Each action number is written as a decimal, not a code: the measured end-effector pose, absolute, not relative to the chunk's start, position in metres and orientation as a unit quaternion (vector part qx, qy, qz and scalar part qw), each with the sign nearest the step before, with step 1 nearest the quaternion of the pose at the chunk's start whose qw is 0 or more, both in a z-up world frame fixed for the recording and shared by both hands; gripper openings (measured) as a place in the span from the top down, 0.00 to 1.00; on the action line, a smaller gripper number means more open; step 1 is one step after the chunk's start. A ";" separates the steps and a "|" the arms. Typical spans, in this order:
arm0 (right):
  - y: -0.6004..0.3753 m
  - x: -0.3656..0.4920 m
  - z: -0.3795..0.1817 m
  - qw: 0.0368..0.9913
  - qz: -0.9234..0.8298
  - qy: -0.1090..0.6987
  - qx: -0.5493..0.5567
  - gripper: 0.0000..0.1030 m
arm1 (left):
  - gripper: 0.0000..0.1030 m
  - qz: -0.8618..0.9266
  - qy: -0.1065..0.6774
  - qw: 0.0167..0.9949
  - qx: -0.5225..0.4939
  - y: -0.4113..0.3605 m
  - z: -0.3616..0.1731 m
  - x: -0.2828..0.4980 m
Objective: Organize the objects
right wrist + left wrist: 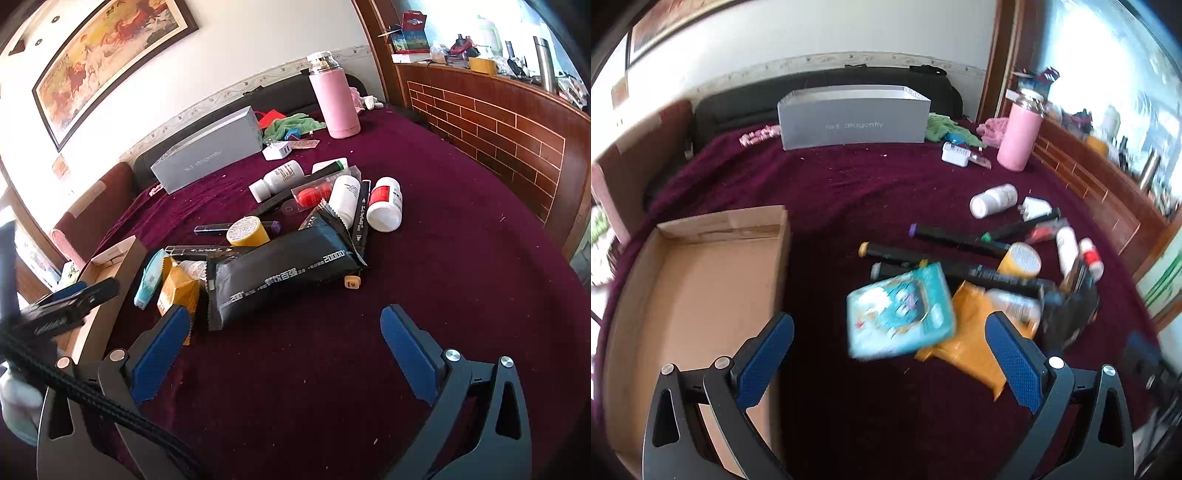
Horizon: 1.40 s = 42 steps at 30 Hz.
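Black pouch (284, 273) covers markers (360, 218); their tips hidden.

Framed horse painting (110, 62) on the wall. Brick-pattern wooden ledge (491, 122) at right, cluttered on top.

Home, likely bedroom or living room. Maroon plush cover (461, 258) over wide flat surface, dark padded headboard-like backing (827, 86), framed horse painting (110, 66) on white wall, patterned wallpaper border (221, 98), wooden brick-pattern ledge (491, 122) cluttered with household odds and ends.
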State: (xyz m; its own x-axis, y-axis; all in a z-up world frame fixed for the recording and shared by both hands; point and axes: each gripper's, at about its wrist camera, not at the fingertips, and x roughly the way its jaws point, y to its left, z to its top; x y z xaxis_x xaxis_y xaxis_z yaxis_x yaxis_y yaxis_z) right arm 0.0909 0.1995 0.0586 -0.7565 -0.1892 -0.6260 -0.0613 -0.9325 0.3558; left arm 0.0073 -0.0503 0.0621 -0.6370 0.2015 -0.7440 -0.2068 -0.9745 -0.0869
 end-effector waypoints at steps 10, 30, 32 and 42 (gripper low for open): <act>0.206 0.083 0.054 0.053 -0.911 -0.201 0.357 0.00 | 0.02 0.881 -0.037 0.076 -0.465 -0.048 0.024 -0.029; 0.191 0.083 0.060 0.042 -0.913 -0.162 0.371 0.00 | 0.38 0.896 -0.109 0.132 -0.410 -0.092 0.075 0.040; 0.174 0.084 0.071 0.060 -0.918 -0.129 0.370 0.00 | 0.38 0.900 -0.108 0.129 -0.402 -0.101 0.081 0.051; 0.053 0.033 0.087 0.118 -0.905 0.098 0.396 0.00 | 0.38 0.917 -0.100 0.099 -0.374 -0.139 0.093 0.087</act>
State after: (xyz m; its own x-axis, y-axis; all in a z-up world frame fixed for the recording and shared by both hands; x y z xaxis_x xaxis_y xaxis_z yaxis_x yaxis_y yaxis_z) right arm 0.0328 0.0532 0.0869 -0.6583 -0.1354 -0.7405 0.2905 -0.9532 -0.0839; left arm 0.0875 -0.1391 0.0933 -0.7001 0.2563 -0.6665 -0.1061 -0.9604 -0.2578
